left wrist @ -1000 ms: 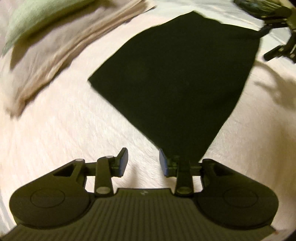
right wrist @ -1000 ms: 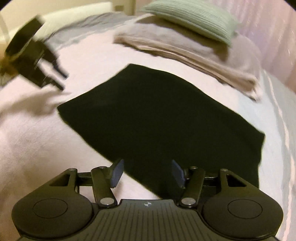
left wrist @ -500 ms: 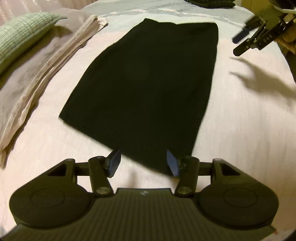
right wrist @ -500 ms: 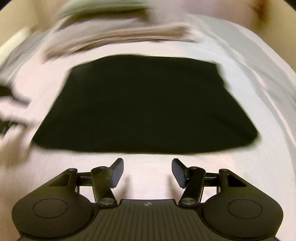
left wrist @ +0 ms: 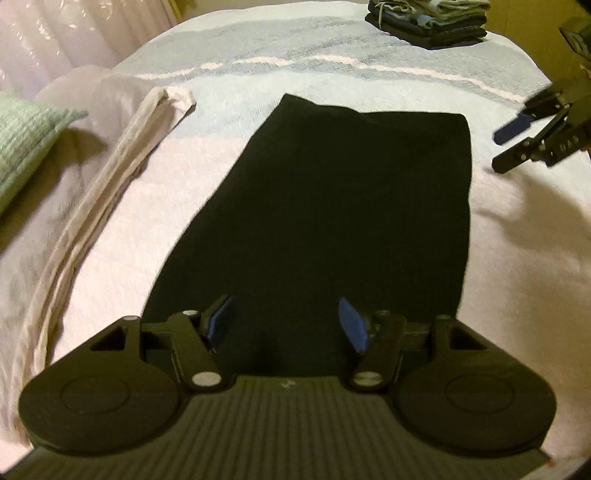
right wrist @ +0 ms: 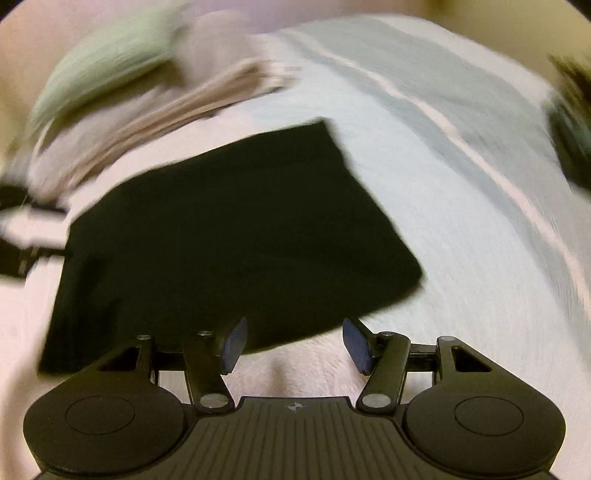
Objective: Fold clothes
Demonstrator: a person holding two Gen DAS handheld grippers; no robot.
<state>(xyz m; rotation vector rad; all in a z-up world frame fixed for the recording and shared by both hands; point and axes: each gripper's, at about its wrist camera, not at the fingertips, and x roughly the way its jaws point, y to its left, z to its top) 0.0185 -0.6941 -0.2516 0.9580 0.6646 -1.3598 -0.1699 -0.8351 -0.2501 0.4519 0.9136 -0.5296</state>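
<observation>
Lying flat on a pale bedspread (left wrist: 332,66), black garment (left wrist: 332,206), folded stack (left wrist: 428,18) beyond, both tools' jaws apart, empty.

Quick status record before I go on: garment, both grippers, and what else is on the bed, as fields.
garment: black cloth, lying flat on the bed
left gripper: open, over the cloth's near end, holding nothing
right gripper: open, at the cloth's edge, holding nothing; view blurred
folded stack: far end of the bed
green pillow: left side, beside the beige bedding
</observation>
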